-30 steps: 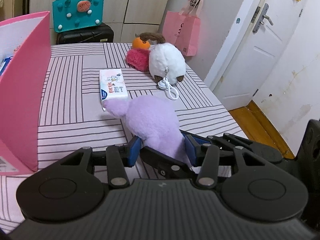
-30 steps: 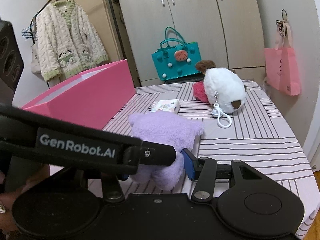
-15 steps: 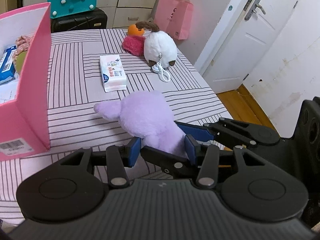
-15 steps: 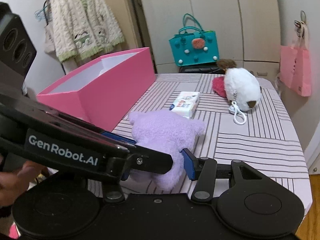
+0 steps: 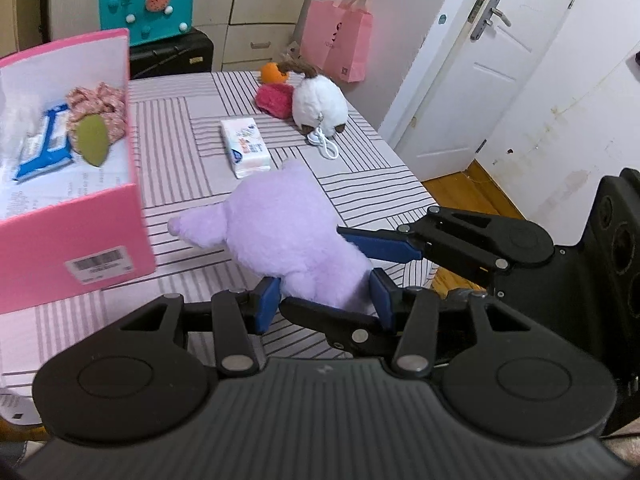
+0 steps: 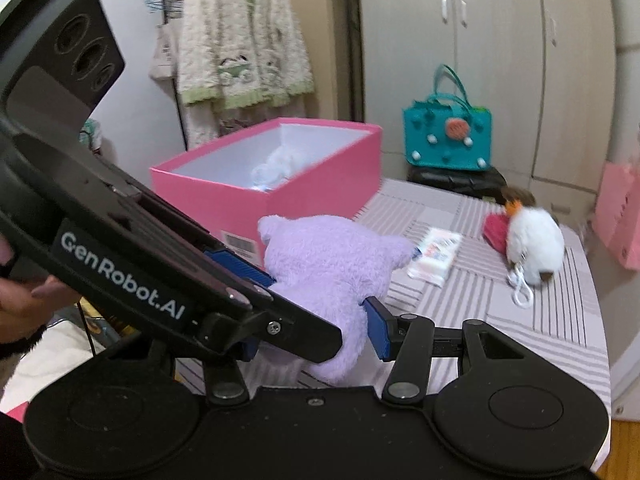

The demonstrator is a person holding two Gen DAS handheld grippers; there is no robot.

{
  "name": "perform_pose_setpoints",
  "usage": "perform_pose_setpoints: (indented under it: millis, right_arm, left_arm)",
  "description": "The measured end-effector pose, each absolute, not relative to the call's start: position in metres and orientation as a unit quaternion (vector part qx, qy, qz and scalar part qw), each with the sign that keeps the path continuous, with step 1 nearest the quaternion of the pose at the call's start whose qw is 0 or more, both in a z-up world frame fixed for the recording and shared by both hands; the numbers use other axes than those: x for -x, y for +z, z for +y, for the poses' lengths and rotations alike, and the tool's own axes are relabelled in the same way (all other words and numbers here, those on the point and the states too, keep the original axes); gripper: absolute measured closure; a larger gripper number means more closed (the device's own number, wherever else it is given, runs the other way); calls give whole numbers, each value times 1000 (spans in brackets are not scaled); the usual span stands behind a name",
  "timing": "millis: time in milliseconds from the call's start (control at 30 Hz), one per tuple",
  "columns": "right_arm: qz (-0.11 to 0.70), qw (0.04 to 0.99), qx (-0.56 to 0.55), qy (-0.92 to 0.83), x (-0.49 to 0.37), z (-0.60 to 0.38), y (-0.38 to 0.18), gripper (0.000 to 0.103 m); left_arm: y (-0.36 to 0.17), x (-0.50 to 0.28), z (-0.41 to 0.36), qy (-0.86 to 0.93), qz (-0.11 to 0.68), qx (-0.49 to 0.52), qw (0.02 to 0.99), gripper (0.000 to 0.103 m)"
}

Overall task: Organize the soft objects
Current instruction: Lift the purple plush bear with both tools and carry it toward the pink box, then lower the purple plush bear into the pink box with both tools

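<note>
We carry the fluffy purple plush toy (image 5: 288,232) toward the open pink cardboard box (image 5: 72,240)

Both jaws half-closed, our left gripper (image 5: 326,294) and right gripper (image 6: 316,332) clamp its near end; it hangs above the counter (image 5: 192,152), just right of the box.

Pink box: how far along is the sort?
Done: the pink box already holds a floral fabric piece and a blue packet. In hand: both tongs, left and right, grip the purple plush. Left on the table: tissue pack, white plush, red plush.
</note>
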State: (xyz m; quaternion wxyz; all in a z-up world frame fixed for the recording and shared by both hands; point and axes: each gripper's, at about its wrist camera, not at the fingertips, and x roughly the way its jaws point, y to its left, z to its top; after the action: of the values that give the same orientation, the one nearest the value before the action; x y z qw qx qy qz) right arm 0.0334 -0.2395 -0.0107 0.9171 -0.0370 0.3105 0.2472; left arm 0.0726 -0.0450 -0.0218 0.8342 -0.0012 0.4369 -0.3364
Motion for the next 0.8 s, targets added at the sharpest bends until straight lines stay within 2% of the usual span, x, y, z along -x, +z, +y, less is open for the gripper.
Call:
perform_pose_setpoints:
  millis: [667, 800]
  right_arm:
    - [240, 904, 77, 347, -27, -171, 45, 46]
    - [248, 900, 79, 351, -40, -155, 54, 46]
  left_arm:
    - [39, -52, 30, -291, 398, -4, 870, 57]
    - [46, -64, 44, -279, 394, 8, 876, 57]
